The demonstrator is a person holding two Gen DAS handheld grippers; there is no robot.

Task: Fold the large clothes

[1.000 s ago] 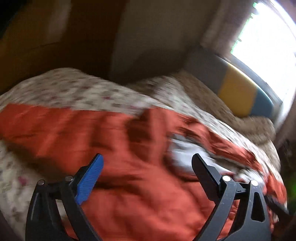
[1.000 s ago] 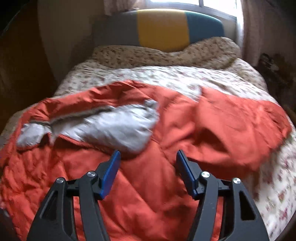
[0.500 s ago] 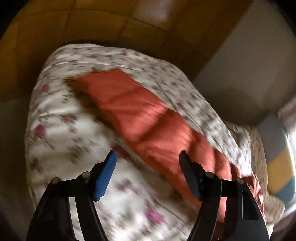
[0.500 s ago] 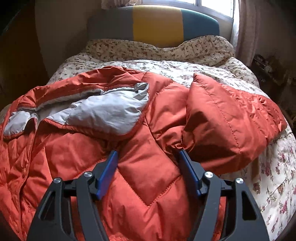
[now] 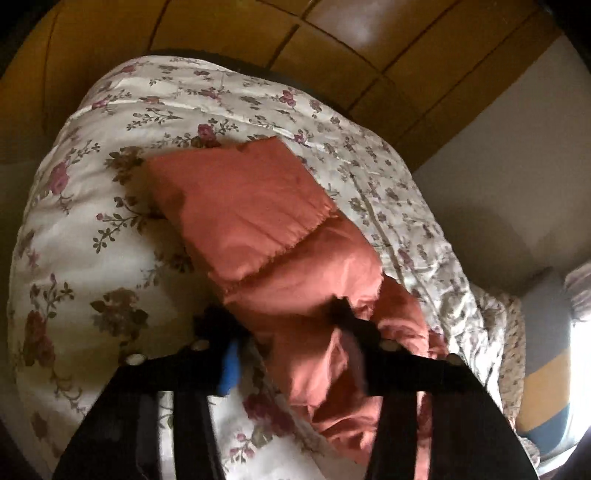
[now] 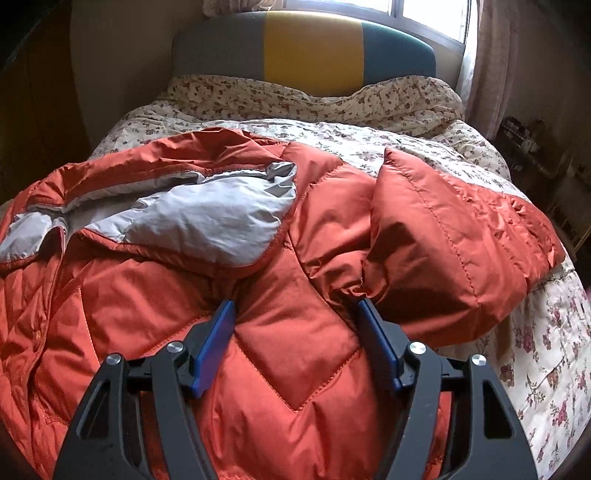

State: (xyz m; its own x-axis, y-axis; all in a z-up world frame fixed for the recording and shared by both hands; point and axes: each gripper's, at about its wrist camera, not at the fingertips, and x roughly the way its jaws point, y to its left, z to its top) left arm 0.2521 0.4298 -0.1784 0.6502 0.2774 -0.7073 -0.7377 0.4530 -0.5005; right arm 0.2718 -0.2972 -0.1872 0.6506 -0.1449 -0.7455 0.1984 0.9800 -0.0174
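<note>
An orange quilted down jacket [image 6: 303, 332] with grey lining [image 6: 207, 221] lies spread on the floral bed [image 6: 535, 369]. Its right sleeve [image 6: 443, 236] is folded across toward the bed's right side. My right gripper [image 6: 295, 314] is open, its fingers pressed down on the jacket body either side of a quilted panel. In the left wrist view the jacket's left sleeve [image 5: 258, 218] stretches out over the floral cover [image 5: 92, 240]. My left gripper [image 5: 277, 317] is open, its blurred fingers straddling the sleeve's upper part.
A headboard [image 6: 310, 48] in grey, yellow and teal stands at the far end under a bright window [image 6: 424, 14]. A bunched floral duvet [image 6: 314, 99] lies below it. Wooden wardrobe panels [image 5: 332, 37] stand left of the bed. Clutter [image 6: 524, 136] sits at the right.
My left gripper swung from the jacket body out to the left sleeve and came down low over it. My right gripper lowered onto the jacket body; the right sleeve now lies folded.
</note>
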